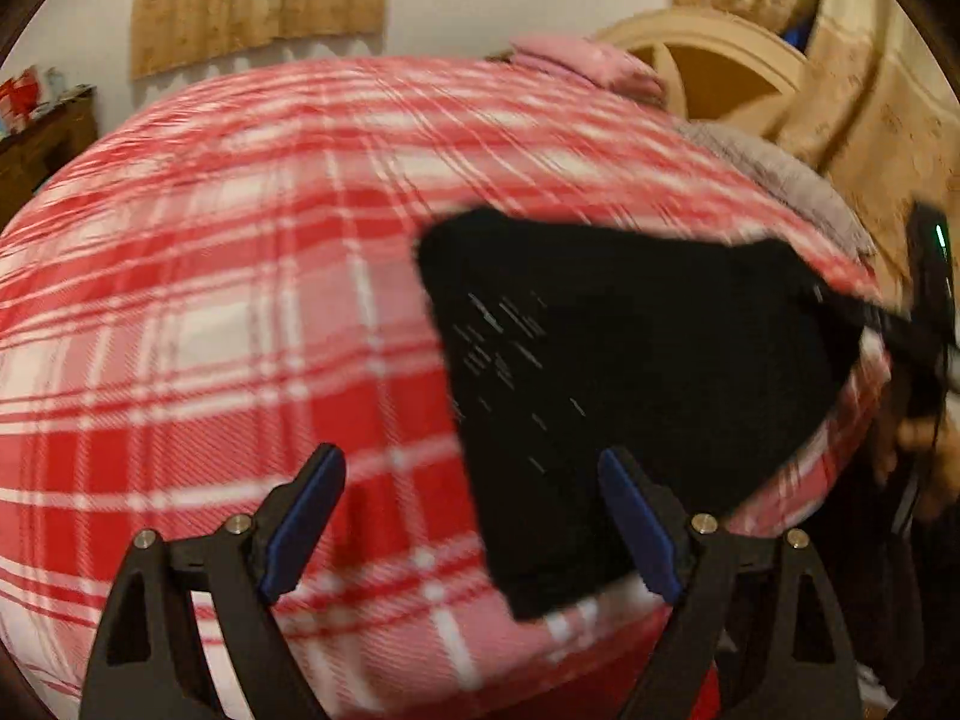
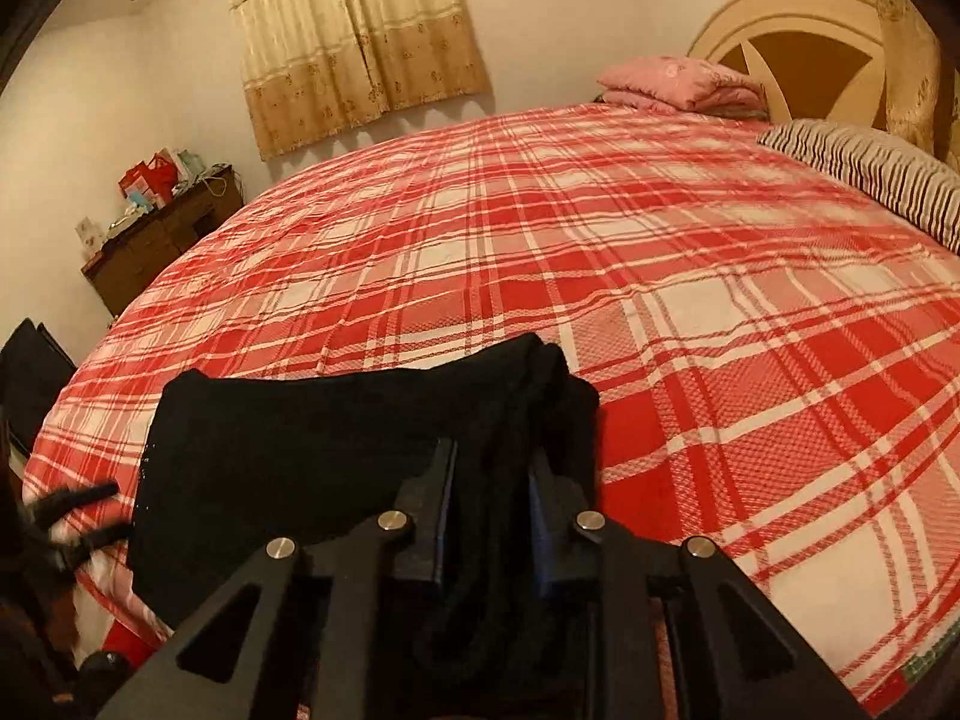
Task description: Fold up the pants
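Note:
The black pants (image 1: 630, 372) lie folded in a dark slab on the red plaid bed cover (image 1: 240, 300) near the bed's front edge. My left gripper (image 1: 474, 510) is open above the cover, its right finger over the pants' near edge, holding nothing. In the right wrist view the pants (image 2: 312, 456) stretch left from my right gripper (image 2: 489, 480), which is shut on a bunched end of the black fabric. The left gripper's fingers (image 2: 78, 510) show blurred at the far left edge of that view.
A folded pink blanket (image 2: 678, 84) and a striped pillow (image 2: 870, 174) lie at the head of the bed by the cream headboard (image 2: 792, 36). A dark wooden cabinet (image 2: 162, 240) with clutter stands by the wall under beige curtains (image 2: 354, 42).

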### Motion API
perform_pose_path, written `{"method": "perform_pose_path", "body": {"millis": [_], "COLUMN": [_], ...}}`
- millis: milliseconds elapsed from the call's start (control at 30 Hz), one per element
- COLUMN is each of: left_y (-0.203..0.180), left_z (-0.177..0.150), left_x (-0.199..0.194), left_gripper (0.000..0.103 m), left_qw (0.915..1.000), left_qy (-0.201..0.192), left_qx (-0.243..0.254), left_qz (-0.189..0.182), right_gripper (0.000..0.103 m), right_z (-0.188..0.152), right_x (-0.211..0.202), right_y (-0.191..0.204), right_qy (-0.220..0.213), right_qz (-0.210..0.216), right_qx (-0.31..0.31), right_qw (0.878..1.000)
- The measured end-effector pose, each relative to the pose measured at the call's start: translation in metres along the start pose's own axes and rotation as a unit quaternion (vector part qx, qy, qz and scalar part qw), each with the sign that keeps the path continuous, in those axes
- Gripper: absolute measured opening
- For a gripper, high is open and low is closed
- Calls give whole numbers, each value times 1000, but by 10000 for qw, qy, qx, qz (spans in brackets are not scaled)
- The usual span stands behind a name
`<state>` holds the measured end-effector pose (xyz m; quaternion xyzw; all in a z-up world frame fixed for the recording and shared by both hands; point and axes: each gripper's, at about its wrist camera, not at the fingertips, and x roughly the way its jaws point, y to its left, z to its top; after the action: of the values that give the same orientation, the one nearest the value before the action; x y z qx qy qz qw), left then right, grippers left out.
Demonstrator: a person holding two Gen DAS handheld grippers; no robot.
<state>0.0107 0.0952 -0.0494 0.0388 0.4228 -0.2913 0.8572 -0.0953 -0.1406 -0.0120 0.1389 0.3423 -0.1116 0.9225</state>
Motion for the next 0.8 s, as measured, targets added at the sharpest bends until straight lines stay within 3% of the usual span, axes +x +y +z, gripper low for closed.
{"method": "perform_pose_path", "body": {"millis": [133,267,333,433,467,500,567,600,800], "left_y": [-11,-2,8,28,36,41,54,57,67], "left_z": [-14,-18,-18,-18,-19,-20,-24,-25,-34], "left_x": [2,-13,-26,-42,-45,-46,-49,-49,-53], "left_gripper": [89,89,89,89,89,89,89,89,89], "left_qw": [9993,9992,9989,9980,9976,9974,9965,9963,9965], "left_qy": [118,52,-84,-222,-248,-258,-256,-257,-255], "left_qx": [352,403,426,339,279,232,70,19,-115], "left_qz": [65,68,196,487,582,634,789,824,782], "right_gripper": [26,28,29,29,29,29,29,29,29], "right_z": [2,3,1,-10,-17,-28,-45,-56,-86], "right_x": [-12,-48,-56,-45,-36,-22,-2,9,46], "right_y": [-5,16,35,84,102,122,147,163,193], "right_qy": [-87,-669,-688,-246,-23,387,884,1092,1552], "right_qz": [35,-201,365,1467,1847,2468,3127,3343,3473], "right_qx": [423,203,23,-433,-491,-399,-193,-154,-47], "right_qw": [9991,9973,9970,9879,9816,9675,9455,9360,9248]}}
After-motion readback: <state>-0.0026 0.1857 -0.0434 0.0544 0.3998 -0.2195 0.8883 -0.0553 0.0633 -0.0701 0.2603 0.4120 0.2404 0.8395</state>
